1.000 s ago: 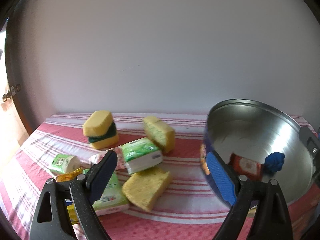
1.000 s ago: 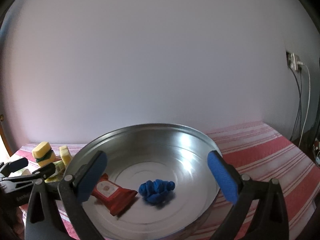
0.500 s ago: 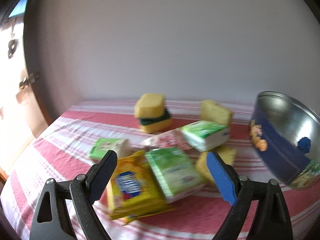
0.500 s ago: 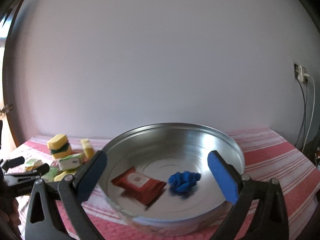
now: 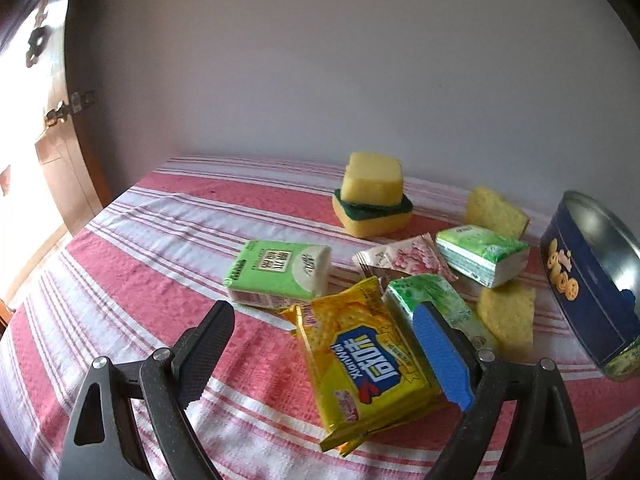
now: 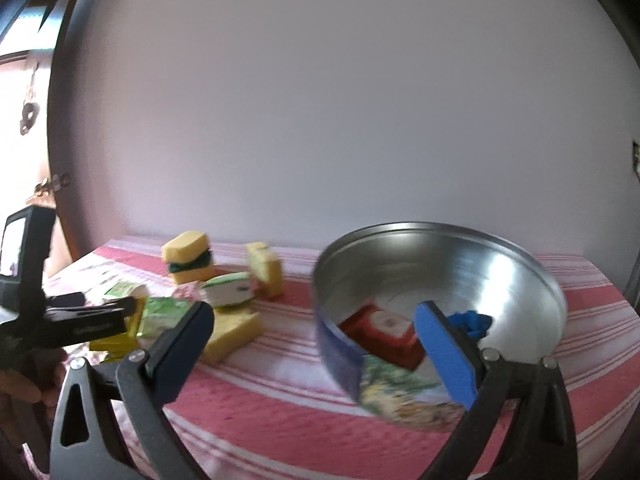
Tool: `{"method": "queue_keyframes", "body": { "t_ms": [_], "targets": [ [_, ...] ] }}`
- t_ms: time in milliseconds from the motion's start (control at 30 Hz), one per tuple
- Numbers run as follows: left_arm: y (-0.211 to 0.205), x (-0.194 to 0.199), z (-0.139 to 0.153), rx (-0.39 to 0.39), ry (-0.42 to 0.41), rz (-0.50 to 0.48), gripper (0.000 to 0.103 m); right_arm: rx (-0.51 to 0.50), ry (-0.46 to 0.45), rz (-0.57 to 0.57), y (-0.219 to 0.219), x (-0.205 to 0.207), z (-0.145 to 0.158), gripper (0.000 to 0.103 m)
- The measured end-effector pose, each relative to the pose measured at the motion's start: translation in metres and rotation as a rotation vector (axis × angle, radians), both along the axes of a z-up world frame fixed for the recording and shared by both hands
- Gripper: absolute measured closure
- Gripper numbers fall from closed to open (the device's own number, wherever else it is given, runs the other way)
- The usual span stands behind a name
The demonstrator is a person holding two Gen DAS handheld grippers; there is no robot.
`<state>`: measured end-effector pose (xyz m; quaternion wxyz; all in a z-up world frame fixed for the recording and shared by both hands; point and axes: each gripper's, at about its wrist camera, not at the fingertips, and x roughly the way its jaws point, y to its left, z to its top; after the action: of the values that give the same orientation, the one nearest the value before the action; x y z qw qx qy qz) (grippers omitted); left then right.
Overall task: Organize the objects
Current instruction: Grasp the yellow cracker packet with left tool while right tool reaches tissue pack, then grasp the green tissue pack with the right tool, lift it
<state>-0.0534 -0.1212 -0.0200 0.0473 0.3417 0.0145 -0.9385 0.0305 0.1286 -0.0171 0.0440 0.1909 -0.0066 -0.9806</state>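
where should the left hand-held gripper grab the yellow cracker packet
Across its two long sides, near the middle. The yellow cracker packet lies flat on the striped cloth, long axis running away from the left hand-held gripper, whose open jaws already straddle it. Come from above; a green tissue pack crowds its right edge, so that pad must slip between them.

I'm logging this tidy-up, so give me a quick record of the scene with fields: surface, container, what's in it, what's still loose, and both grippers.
surface: red and white striped cloth
container: round metal tin, blue outside
in tin: red packet, blue item
loose: yellow cracker pack, green tissue packs, pink sachet, stacked sponges
left gripper: open, over the cracker pack, holding nothing
right gripper: open, empty, near the tin
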Motion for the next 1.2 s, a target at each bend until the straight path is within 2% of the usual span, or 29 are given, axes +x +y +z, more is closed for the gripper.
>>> {"method": "queue_keyframes", "body": {
  "t_ms": [67,200,300,367,433,467,533,600,733,833,933,1067,1200],
  "targets": [
    [0.001,-0.005,-0.007,-0.018,-0.044,-0.001,0.01,-0.01,-0.011,0.025,-0.008,0.0,-0.001,0.001],
    [-0.007,-0.01,-0.017,0.01,-0.114,0.012,0.01,0.001,-0.03,0.061,-0.025,0.001,-0.003,0.001],
    [-0.017,-0.011,-0.018,0.041,-0.13,0.001,0.01,0.014,-0.026,0.076,-0.033,0.003,-0.003,0.001],
    [-0.02,-0.009,-0.017,0.025,-0.117,-0.012,0.018,0.022,-0.03,0.085,-0.038,0.003,-0.005,0.001],
    [-0.023,-0.008,-0.013,0.043,-0.102,-0.037,0.046,0.025,-0.038,0.091,-0.041,0.002,-0.006,0.001],
    [-0.026,-0.01,-0.014,0.067,-0.103,-0.049,0.051,0.026,-0.042,0.093,-0.042,0.001,-0.006,0.001],
    [-0.031,-0.011,-0.014,0.09,-0.106,-0.059,0.051,0.022,-0.053,0.099,-0.044,0.001,-0.006,0.002],
    [-0.03,-0.011,-0.012,0.068,-0.099,-0.067,0.051,0.017,-0.067,0.113,-0.047,-0.001,-0.007,0.002],
    [-0.034,-0.008,-0.008,0.044,-0.075,-0.056,0.052,0.011,-0.106,0.162,-0.058,-0.007,-0.012,0.013],
    [-0.044,-0.003,0.001,0.076,-0.026,-0.024,0.052,0.006,-0.152,0.198,-0.069,-0.019,-0.017,0.023],
    [-0.054,0.001,0.01,0.092,0.037,0.015,0.052,0.001,-0.202,0.216,-0.079,-0.035,-0.023,0.023],
    [-0.061,0.004,0.017,0.046,0.092,0.101,0.052,-0.022,-0.272,0.237,-0.098,-0.061,-0.032,0.024],
    [-0.062,0.0,0.016,0.008,0.089,0.121,0.052,0.005,-0.356,0.261,-0.119,-0.082,-0.042,0.032]
  ]
}}
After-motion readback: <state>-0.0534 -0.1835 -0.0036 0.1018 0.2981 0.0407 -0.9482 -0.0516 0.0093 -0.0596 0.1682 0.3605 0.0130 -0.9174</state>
